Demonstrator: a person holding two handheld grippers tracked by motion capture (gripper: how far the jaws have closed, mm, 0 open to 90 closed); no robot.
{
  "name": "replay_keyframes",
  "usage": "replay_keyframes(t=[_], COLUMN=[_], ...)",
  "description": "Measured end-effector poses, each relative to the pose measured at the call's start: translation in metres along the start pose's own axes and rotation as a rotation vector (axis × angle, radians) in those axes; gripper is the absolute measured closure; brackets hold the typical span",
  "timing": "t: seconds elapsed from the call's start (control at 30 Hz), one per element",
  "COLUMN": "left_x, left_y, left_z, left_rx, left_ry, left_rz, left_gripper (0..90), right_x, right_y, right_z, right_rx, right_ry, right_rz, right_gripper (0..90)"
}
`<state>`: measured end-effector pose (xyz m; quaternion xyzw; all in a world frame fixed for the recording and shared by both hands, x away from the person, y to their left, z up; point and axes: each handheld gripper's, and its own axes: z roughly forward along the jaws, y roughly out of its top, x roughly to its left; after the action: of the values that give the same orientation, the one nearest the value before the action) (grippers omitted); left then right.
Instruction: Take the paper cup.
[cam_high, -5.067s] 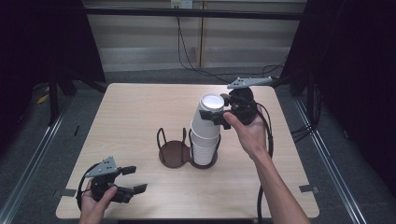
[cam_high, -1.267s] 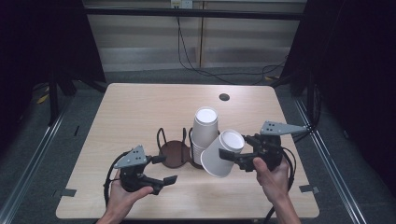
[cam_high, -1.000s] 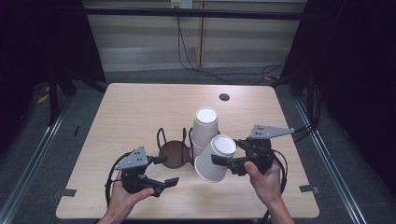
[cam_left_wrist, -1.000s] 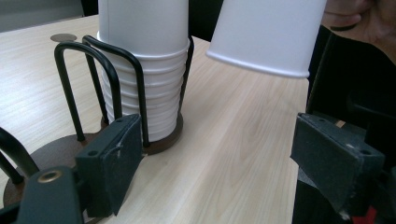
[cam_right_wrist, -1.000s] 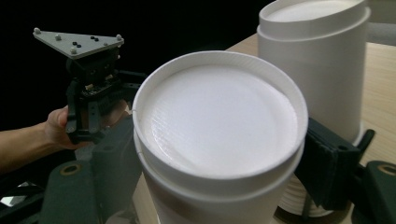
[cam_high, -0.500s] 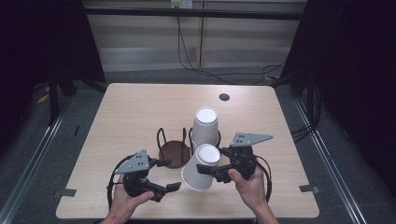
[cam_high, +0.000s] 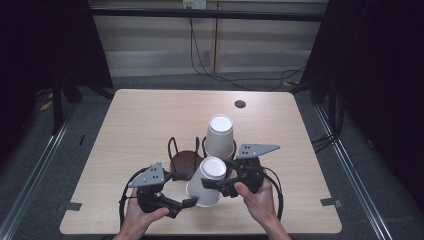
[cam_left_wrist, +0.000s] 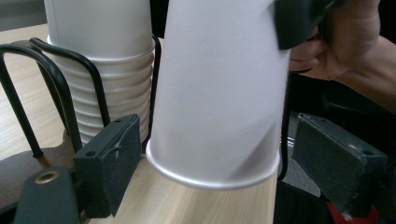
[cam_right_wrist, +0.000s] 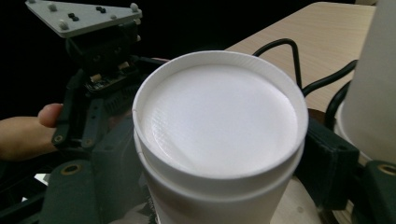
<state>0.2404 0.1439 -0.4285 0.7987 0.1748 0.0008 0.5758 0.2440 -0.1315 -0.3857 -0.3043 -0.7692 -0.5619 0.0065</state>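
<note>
Wooden table (cam_high: 130, 130): right claw (cam_high: 220, 184) clamped on upturned cup (cam_high: 206, 181), left claw (cam_high: 186, 189) open around it.

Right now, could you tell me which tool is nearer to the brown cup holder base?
Left. The left tool sits just in front of the brown base, its jaws either side of the held cup. The right tool grips that cup, further to the side.

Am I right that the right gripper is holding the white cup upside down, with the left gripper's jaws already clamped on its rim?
Not quite: the left gripper has its jaws standing apart on either side of the white cup, short of touching it, as the left gripper view shows. The right gripper does hold it upside down.
</note>
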Motion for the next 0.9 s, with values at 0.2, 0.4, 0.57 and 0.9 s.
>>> replay_keyframes(t=[0.2, 0.4, 0.57, 0.9], left_x=[0.002, 0.003, 0.002, 0.002], left_y=[-0.004, -0.007, -0.010, -0.013], left_z=[0.004, 0.010, 0.016, 0.022], left_rx=[0.009, 0.024, 0.048, 0.059], left_ry=[0.002, -0.020, -0.021, -0.014], left_rz=[-0.004, -0.014, -0.022, -0.028], left_gripper=[15.8, 11.1, 8.6, 5.8], right_x=[0.002, 0.006, 0.008, 0.011], right_y=[0.001, 0.000, 0.000, -0.001], right_z=[0.008, 0.016, 0.020, 0.023], right_rx=[0.001, 0.007, 0.008, 0.012], right_ry=[0.022, 0.033, 0.041, 0.052], right_rz=[-0.002, -0.008, -0.007, -0.006], right_gripper=[24.9, 25.0, 25.0, 25.0])
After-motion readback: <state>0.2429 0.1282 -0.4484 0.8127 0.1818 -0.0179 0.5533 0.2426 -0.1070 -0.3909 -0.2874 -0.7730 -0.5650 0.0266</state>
